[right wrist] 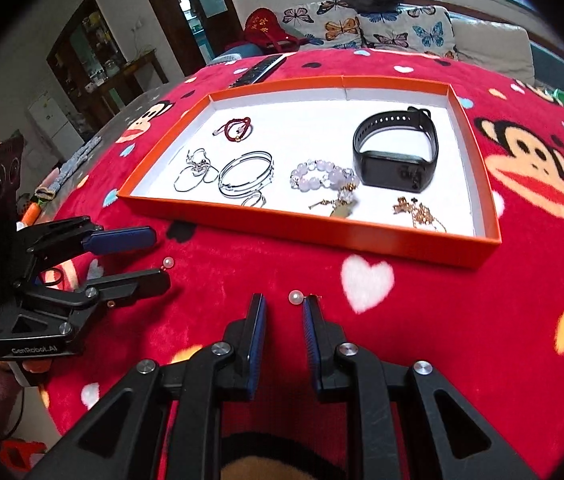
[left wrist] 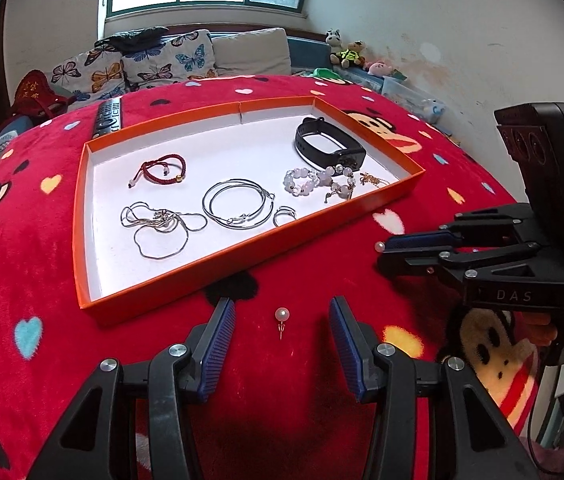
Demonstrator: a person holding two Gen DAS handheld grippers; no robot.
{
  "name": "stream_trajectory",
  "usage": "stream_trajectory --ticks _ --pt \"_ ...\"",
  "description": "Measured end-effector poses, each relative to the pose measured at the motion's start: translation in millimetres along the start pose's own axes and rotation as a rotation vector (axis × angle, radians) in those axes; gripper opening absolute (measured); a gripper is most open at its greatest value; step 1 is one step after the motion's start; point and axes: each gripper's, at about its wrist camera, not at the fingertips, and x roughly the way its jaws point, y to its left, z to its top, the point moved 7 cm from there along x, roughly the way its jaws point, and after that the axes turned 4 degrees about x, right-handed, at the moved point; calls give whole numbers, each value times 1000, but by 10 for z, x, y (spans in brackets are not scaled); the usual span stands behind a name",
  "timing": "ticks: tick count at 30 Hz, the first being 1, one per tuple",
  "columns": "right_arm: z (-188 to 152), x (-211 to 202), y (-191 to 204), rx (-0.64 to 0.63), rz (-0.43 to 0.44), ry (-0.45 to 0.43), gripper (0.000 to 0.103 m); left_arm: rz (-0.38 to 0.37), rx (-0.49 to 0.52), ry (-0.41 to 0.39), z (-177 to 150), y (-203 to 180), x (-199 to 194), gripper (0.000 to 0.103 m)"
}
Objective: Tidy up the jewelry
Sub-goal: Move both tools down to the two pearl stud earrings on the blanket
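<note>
An orange tray with a white floor holds a red cord bracelet, a silver chain, silver bangles, a bead bracelet and a black fitness band. A pearl stud earring lies on the red blanket between the fingers of my open left gripper. My right gripper is open, with a second pearl stud at its fingertips, touching the right one. The tray also shows in the right wrist view.
A remote control lies on the blanket behind the tray. Butterfly cushions and soft toys sit on the sofa beyond. The right gripper hovers at the right in the left wrist view.
</note>
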Motion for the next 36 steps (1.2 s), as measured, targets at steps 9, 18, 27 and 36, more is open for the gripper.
stream_trajectory --ticks 9,18,27,36 --pt "13 -49 17 -62 -82 -38 21 -6 3 9 -23 23 51 52" --pt "130 -42 -1 -175 -62 -42 43 -14 4 9 -21 19 89 52" --pt "43 -5 71 -151 57 2 44 -14 12 8 6 2 121 47" --pt "14 -52 126 -182 42 14 44 -16 16 3 15 -6 129 39"
